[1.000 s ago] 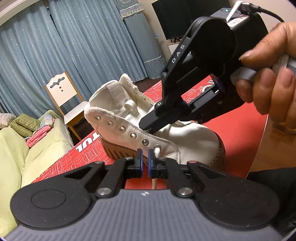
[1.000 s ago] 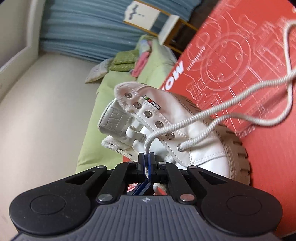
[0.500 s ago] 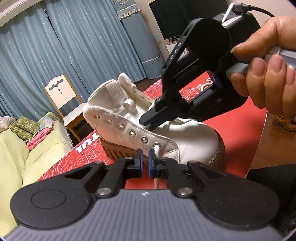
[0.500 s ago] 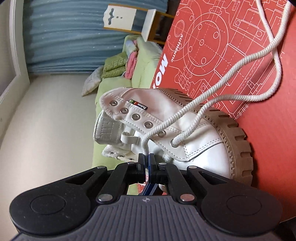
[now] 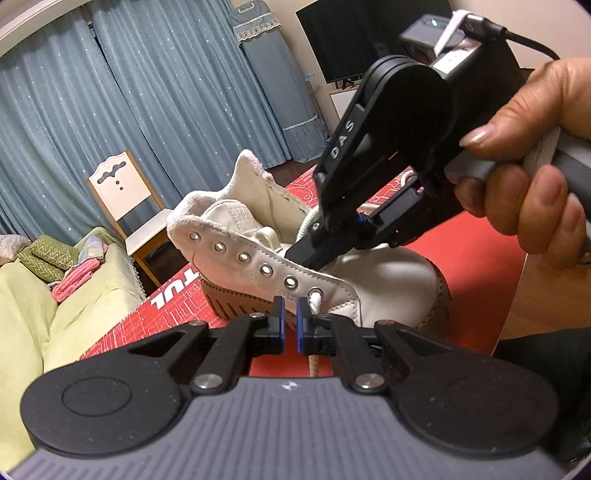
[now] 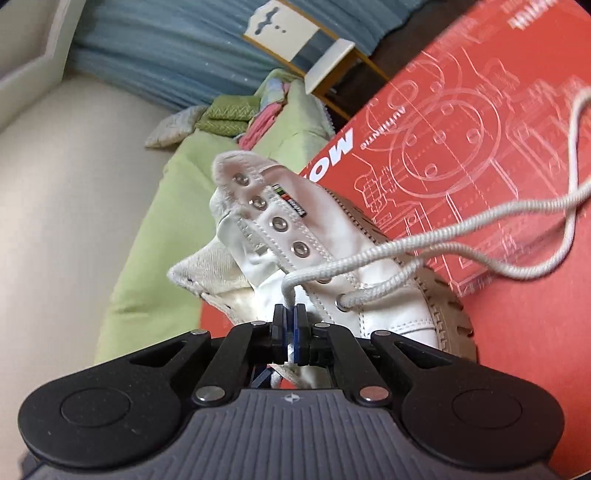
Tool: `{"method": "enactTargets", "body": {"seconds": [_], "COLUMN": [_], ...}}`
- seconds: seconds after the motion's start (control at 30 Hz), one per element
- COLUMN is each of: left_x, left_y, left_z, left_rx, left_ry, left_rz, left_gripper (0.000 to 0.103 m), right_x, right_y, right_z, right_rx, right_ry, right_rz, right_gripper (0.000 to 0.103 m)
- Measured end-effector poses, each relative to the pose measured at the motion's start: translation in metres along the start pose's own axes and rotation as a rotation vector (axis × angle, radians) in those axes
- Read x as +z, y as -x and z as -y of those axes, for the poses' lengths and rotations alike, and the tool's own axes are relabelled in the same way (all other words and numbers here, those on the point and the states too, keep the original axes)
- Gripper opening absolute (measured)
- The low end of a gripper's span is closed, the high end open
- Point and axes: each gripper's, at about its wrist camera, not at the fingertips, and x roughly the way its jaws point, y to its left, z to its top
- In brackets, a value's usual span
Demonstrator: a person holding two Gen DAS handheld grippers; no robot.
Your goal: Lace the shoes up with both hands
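Note:
A white high-top shoe (image 5: 388, 280) with metal eyelets lies on a red printed mat (image 5: 472, 251). My left gripper (image 5: 290, 321) hovers just in front of the shoe's lowest eyelets, its jaws a narrow gap apart with nothing between them. A bit of lace (image 5: 316, 295) comes out of the eyelet beside its right finger. My right gripper (image 6: 290, 317), held by a person's hand (image 5: 535, 192), is shut on the white lace (image 6: 443, 236) over the tongue. From its jaws the lace runs to the shoe's (image 6: 388, 306) lower eyelets and then loops loose over the mat (image 6: 517, 332).
A white and wood chair (image 5: 122, 192) and a green sofa (image 5: 74, 295) with cushions stand beyond the mat's far edge. Blue curtains and a dark TV screen (image 5: 351, 33) fill the background. A bare wooden surface (image 5: 535, 306) shows past the mat's right edge.
The right gripper has rolled and lifted a little, tightened its jaws on the lace and drawn it up from the eyelets. The left gripper has stayed still.

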Motion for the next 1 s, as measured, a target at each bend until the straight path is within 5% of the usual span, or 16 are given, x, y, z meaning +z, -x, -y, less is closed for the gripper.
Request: {"method": "enactTargets", "body": {"seconds": [0.43,1.0], "left_x": [0.002,0.002], "left_y": [-0.004,0.000], "left_z": [0.000,0.000], "left_rx": [0.002,0.000], "left_ry": [-0.022,-0.028], "left_rz": [-0.005,0.002], "left_gripper": [0.006,0.007], "right_x": [0.009,0.003], "right_y": [0.002,0.012], "right_z": [0.038,0.015], "right_rx": [0.142,0.080], "right_ry": [-0.253,-0.172], "right_rz": [-0.031,0.005], "right_gripper": [0.000,0.002]}}
